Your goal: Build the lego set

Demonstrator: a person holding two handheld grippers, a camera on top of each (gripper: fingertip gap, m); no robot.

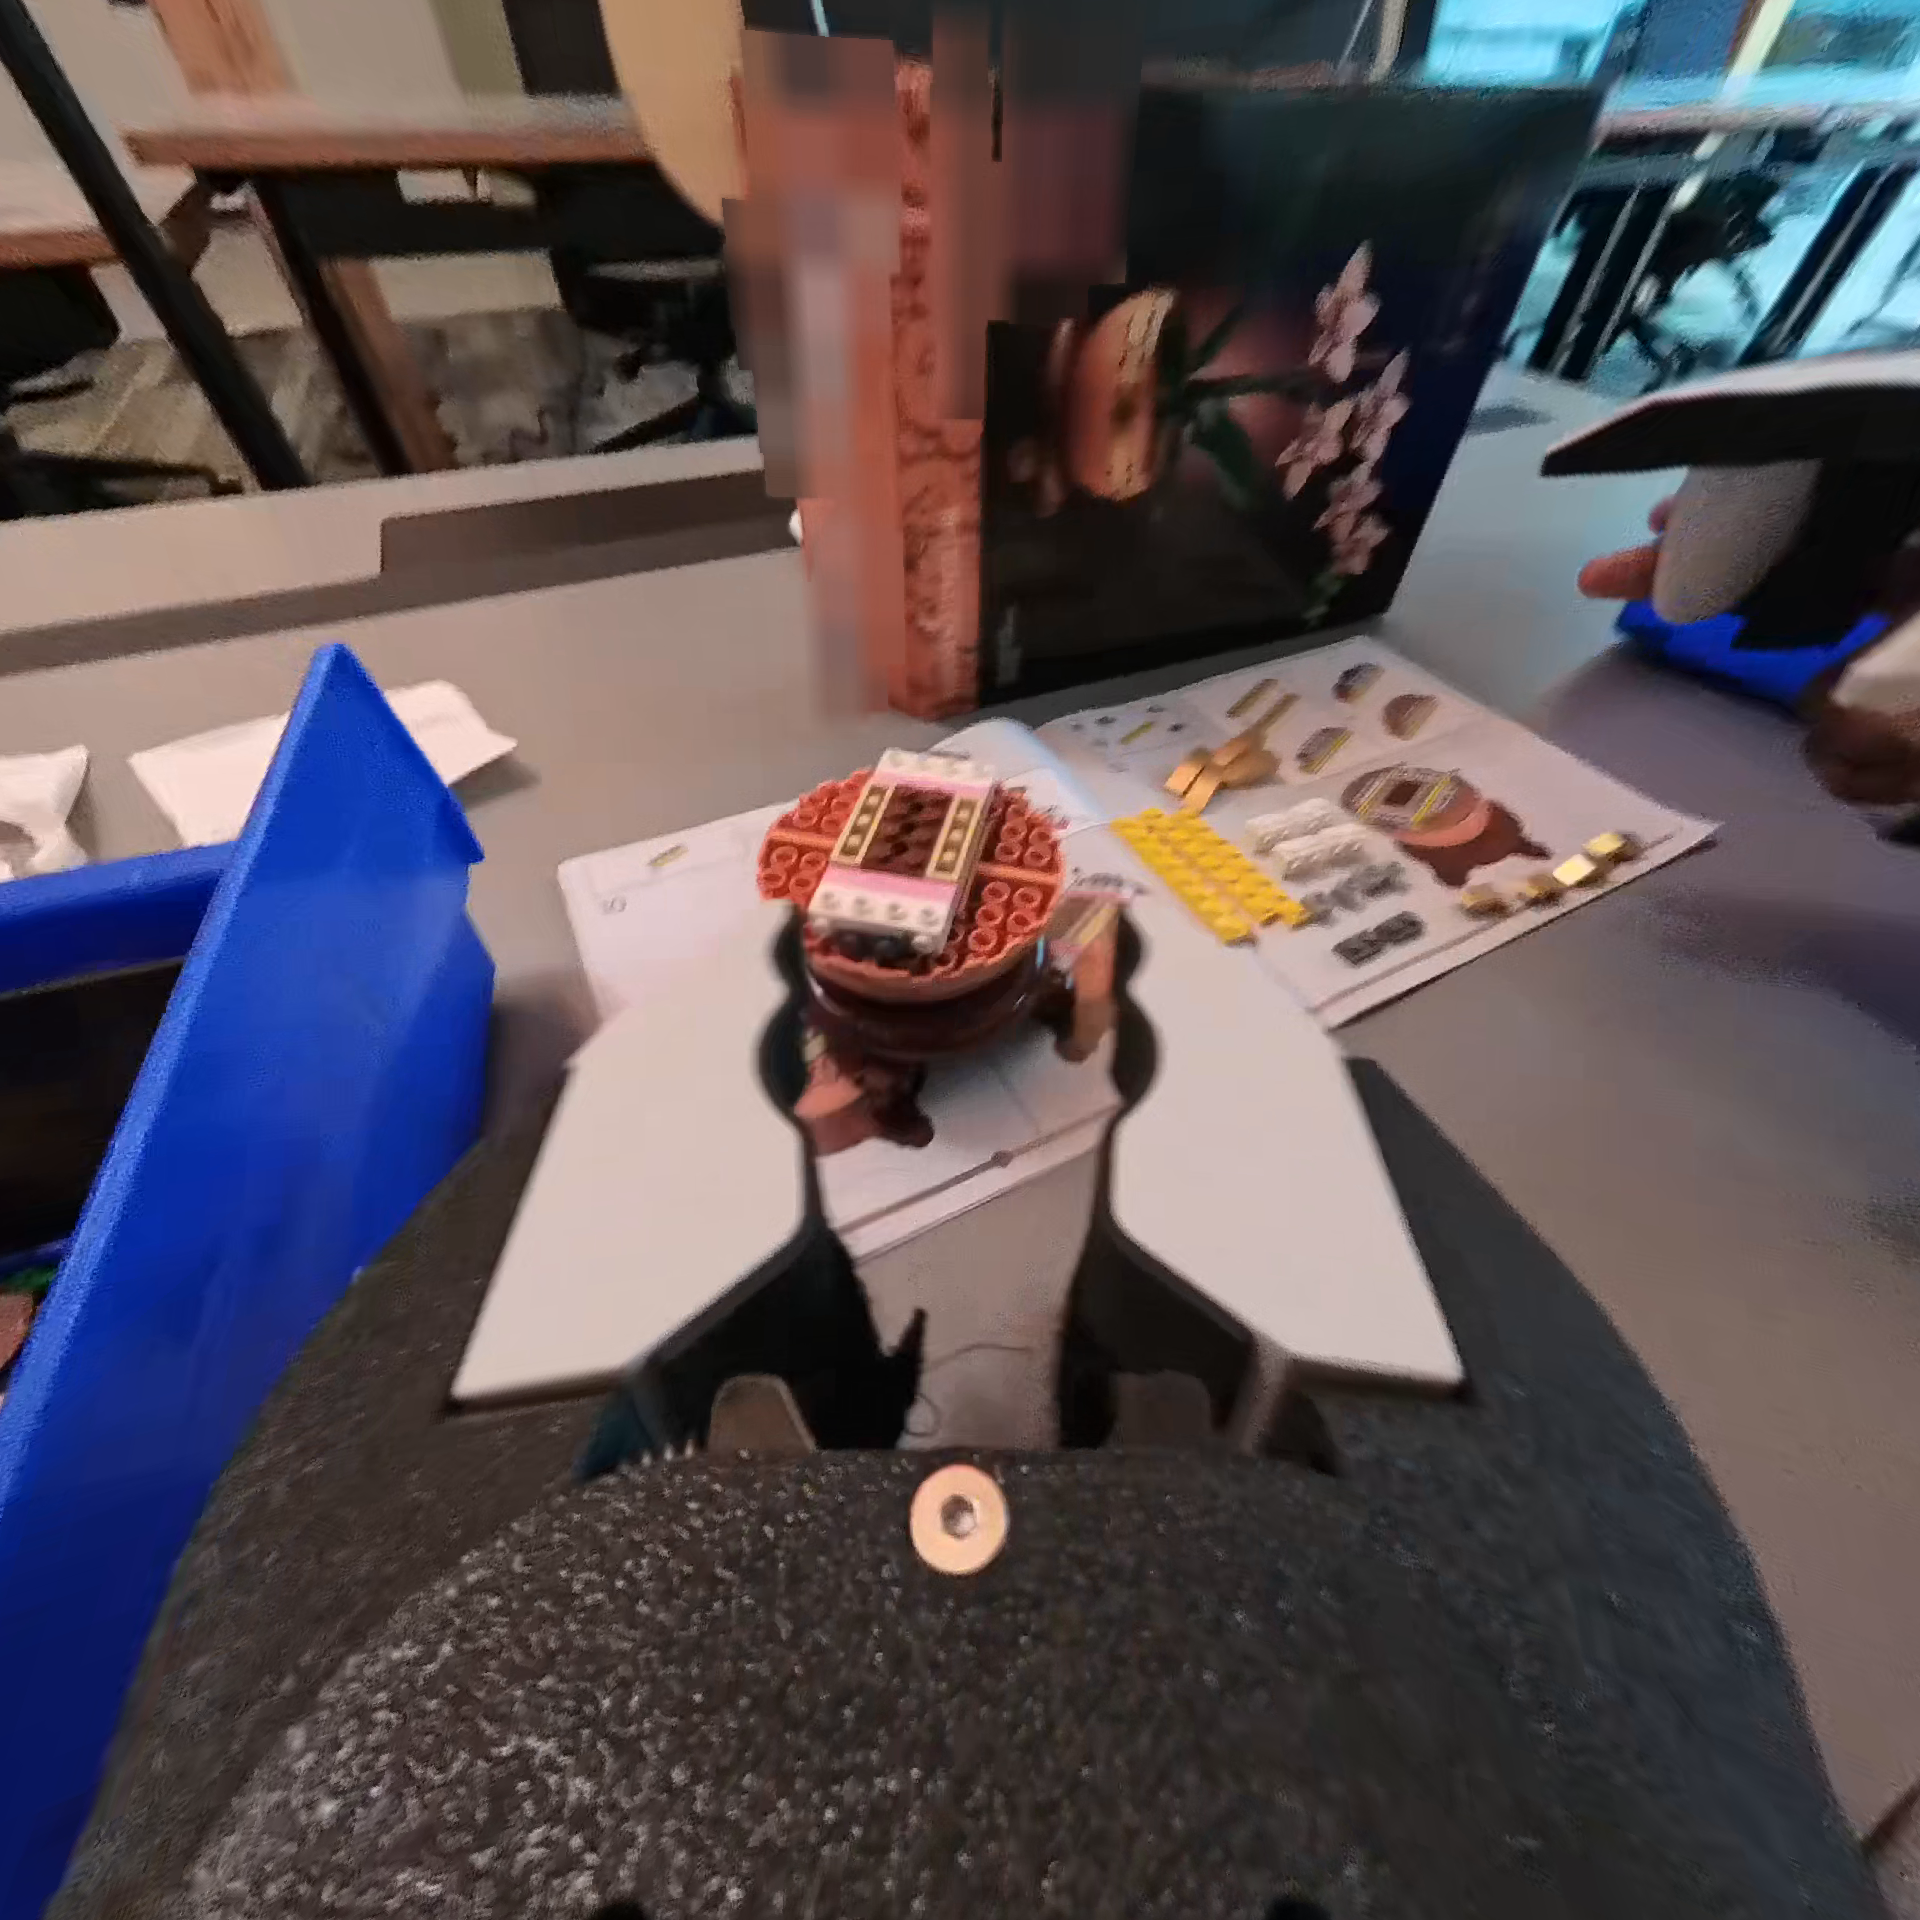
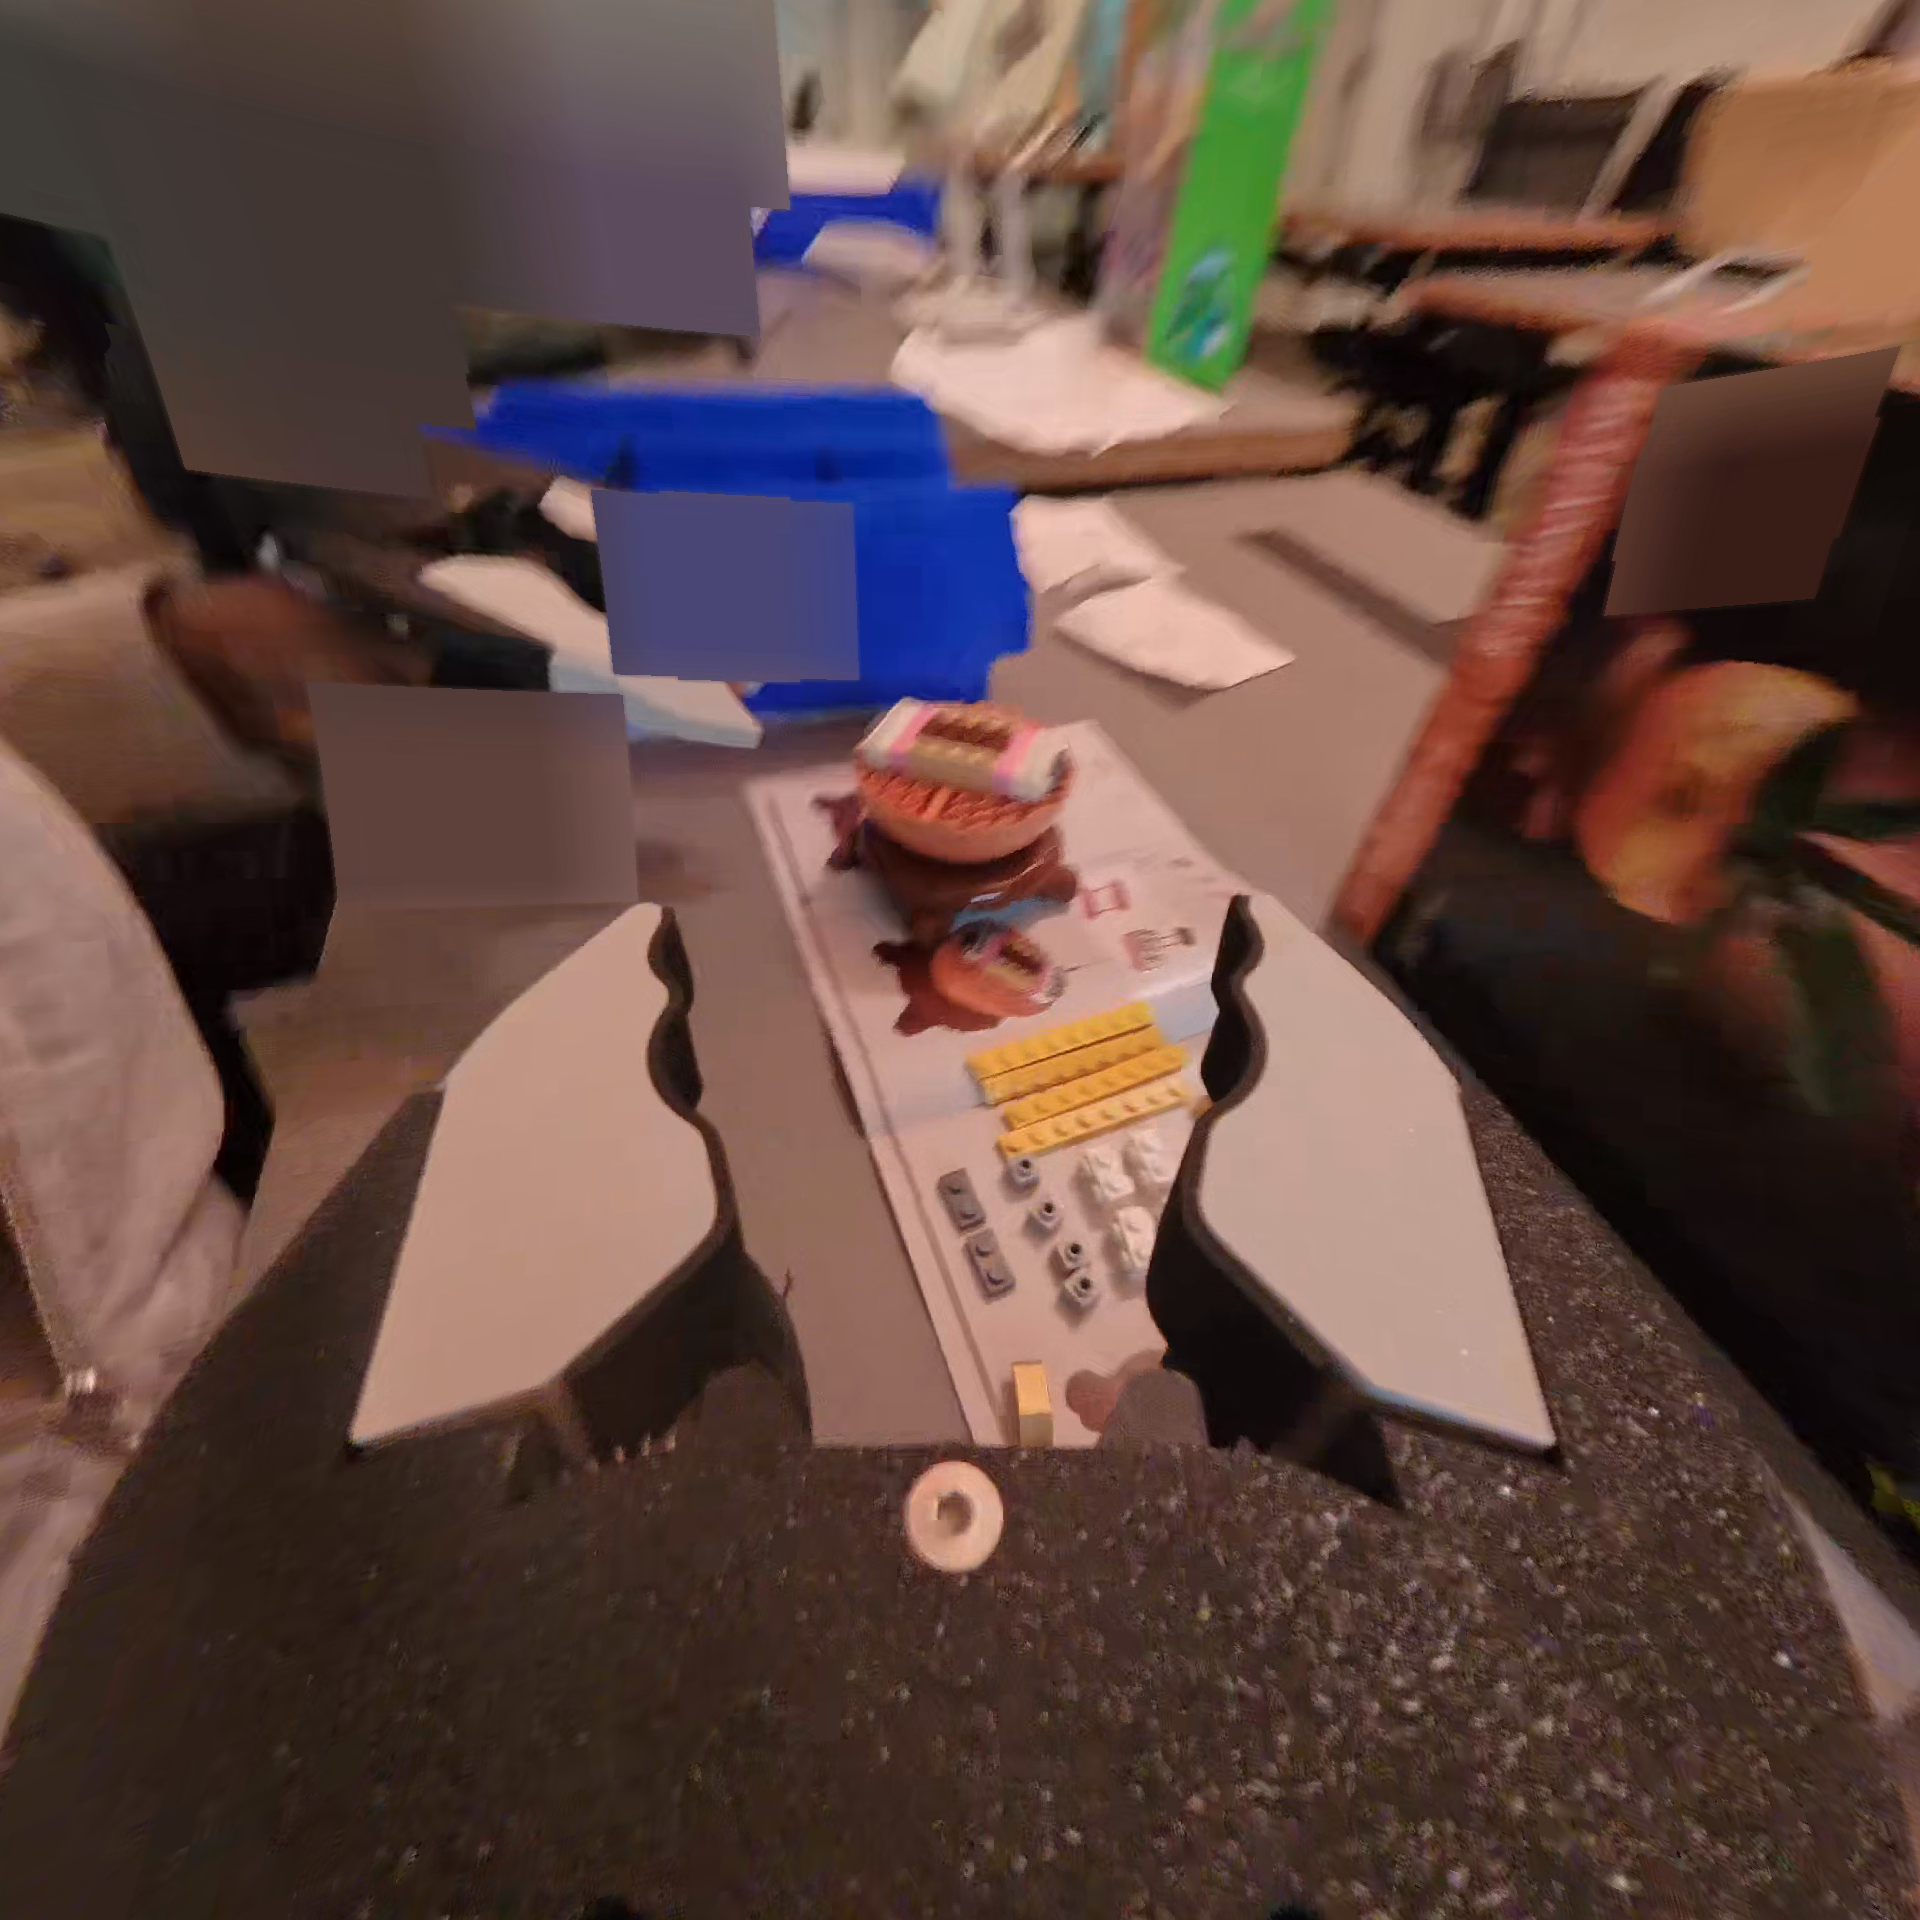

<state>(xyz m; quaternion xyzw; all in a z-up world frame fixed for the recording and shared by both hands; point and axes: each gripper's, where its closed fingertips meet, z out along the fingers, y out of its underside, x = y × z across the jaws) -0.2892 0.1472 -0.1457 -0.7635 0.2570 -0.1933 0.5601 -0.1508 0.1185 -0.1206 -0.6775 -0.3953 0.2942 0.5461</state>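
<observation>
On the open booklet (image 1: 1434, 894), left gripper (image 1: 951, 997) flanks the pot model (image 1: 909, 873)

No writing is legible in either view; print on the open instruction booklet (image 1: 1351, 831), the set's box (image 1: 1247, 416) and the green banner (image 2: 1226, 197) is too blurred to read.

My left wrist view is evenly lit by soft indoor light, with bright daylight glaring through the windows (image 1: 1714, 62) at the upper right. Shadows on the grey table (image 1: 1558, 1091) are faint. Motion blur smears the box (image 1: 1247, 416) and far furniture. My right wrist view is dimmer, warmer and blurrier; only the yellow plates (image 2: 1081, 1081) look fairly crisp. Both views bend strongly at the edges, and mosaic patches cover parts.
</observation>
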